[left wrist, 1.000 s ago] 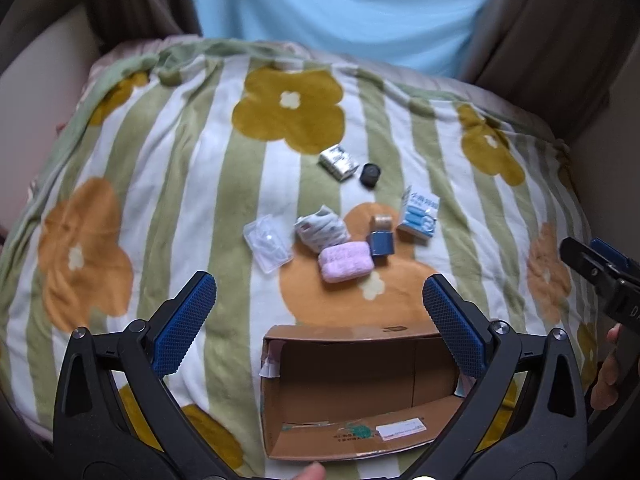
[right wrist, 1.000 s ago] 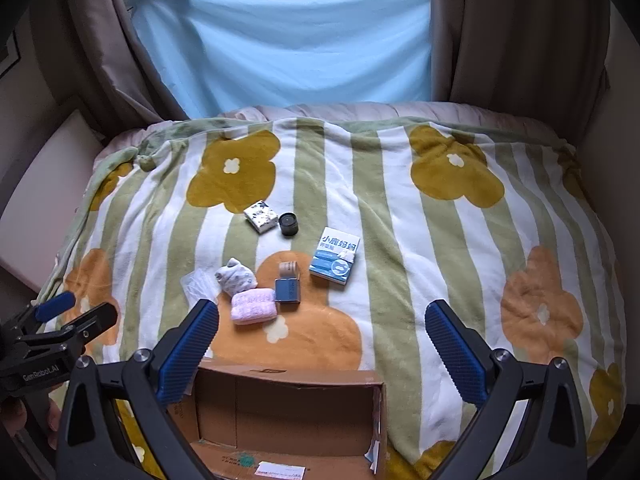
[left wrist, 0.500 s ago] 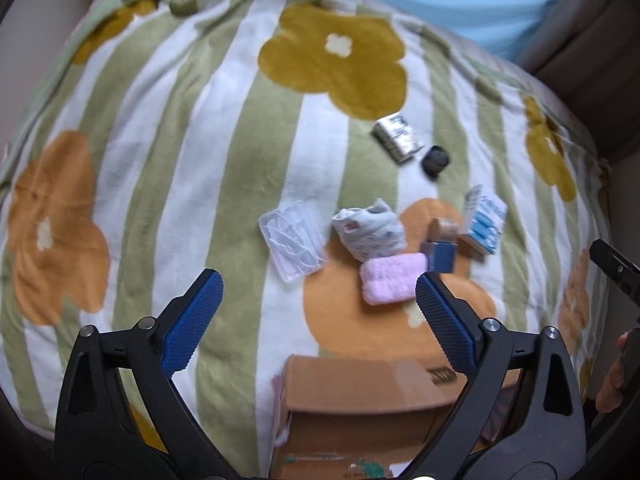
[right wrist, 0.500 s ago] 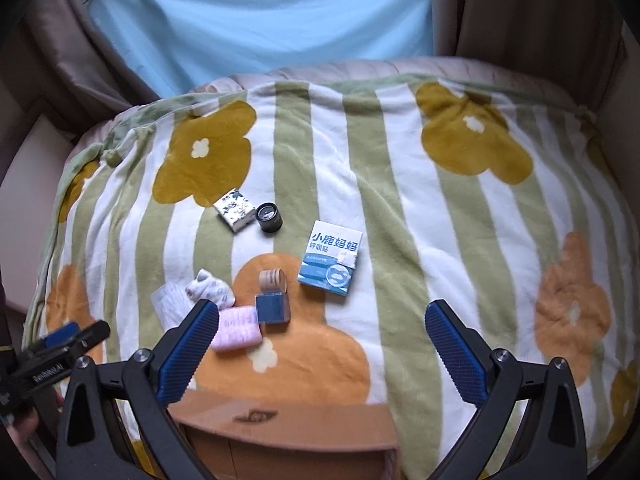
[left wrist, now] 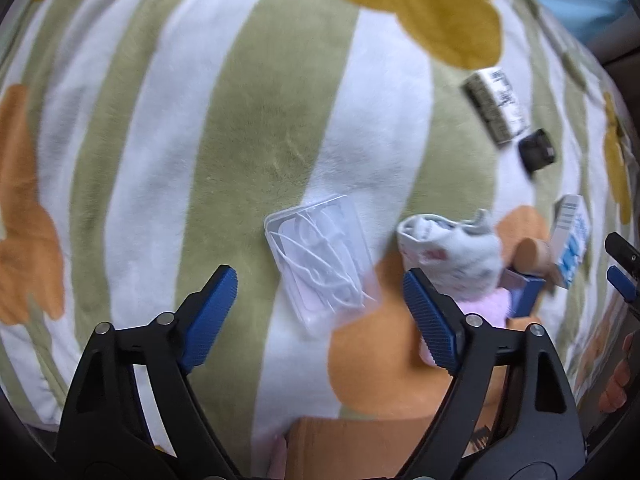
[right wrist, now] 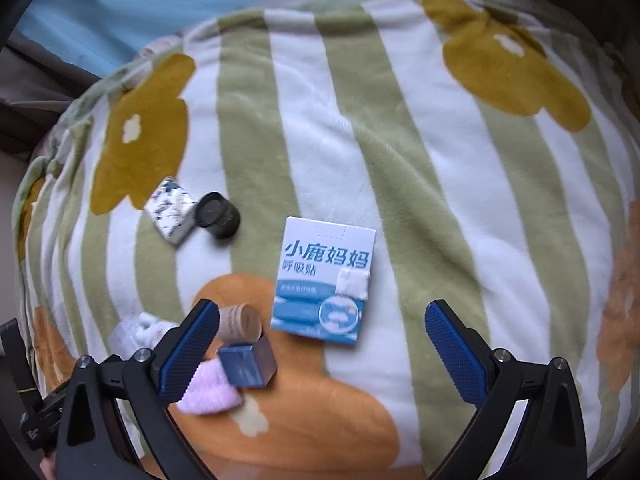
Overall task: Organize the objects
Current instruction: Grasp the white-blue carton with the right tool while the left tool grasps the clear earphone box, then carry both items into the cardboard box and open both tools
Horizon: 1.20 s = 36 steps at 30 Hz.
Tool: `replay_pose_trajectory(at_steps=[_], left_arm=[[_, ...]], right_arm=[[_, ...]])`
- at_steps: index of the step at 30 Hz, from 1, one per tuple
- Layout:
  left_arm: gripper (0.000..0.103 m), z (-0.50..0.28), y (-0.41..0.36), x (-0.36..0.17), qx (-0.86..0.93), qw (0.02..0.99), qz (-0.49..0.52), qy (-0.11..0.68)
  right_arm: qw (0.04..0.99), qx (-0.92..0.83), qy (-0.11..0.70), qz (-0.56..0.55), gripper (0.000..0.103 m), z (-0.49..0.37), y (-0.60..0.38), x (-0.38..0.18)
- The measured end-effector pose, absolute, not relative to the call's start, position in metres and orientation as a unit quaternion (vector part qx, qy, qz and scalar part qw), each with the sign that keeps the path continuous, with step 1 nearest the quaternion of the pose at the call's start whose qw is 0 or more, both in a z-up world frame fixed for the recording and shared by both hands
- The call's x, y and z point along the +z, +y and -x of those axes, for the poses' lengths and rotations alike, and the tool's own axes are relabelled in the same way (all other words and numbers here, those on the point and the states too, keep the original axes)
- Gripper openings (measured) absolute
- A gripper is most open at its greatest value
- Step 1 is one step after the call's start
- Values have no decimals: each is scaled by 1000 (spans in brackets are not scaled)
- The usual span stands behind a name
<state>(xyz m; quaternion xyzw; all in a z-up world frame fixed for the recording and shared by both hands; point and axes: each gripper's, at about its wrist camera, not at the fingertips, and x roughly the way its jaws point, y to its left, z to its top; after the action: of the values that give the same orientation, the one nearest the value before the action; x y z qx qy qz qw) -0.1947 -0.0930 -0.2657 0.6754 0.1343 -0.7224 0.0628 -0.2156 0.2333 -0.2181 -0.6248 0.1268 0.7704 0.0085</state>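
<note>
- Left tool (left wrist: 316, 312) points down at the bed, its jaws closing but apart, with the clear plastic case (left wrist: 320, 256) lying between and just beyond the tips, untouched.
- Right tool (right wrist: 320, 344) is spread wide and holds nothing; the blue-and-white box (right wrist: 326, 280) lies flat between its tips.
- Judging by looks, the case is light, stiff and slick: pinch it across its short sides. The box is light card, so grip its long edges gently.
- Cardboard box (left wrist: 360, 446) is cut off at the frame's bottom edge.
- Pink cloth (right wrist: 208, 392) and white sock (left wrist: 452, 248) are partly hidden behind tool fingers.
- Farther off, the small black jar (right wrist: 218, 214) and patterned packet (right wrist: 170, 208) are blurred.
</note>
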Motion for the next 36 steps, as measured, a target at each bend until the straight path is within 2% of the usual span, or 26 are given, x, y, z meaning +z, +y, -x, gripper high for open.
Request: replay_pose_trajectory(at_steps=[6,9,10,11,13,14,16,27,36], left_arm=[[81,202,-89,-290,-707,69,-691,134],[78,205,-89,-297,-701,74,-696,137],[72,206,-90,-299,-700,75,-696,139],[66,207,-90,-301,-698,78,-698,140],[62,209,-92,-302,-699,78,-697,143],[58,209,-92,-302,-699,78,-696,144],[58,210,-93,-302,-700,78,-695,145],[55,208,-101,-286,-711,75,-683,151],[55,197,-112,-222,-755,50,-638,146]], right_arm=[[9,749,135,649,91,235,235,-252],[8,744,134,654,90,238,234,-262],[8,743,130,656,90,239,233,-264],[7,742,128,658,86,239,233,-265],[5,739,126,661,79,240,232,-269],[3,737,127,664,72,239,232,-271],[10,736,123,666,66,238,234,-273],[8,740,119,662,65,226,241,-262],[-3,764,109,635,64,207,243,-216]])
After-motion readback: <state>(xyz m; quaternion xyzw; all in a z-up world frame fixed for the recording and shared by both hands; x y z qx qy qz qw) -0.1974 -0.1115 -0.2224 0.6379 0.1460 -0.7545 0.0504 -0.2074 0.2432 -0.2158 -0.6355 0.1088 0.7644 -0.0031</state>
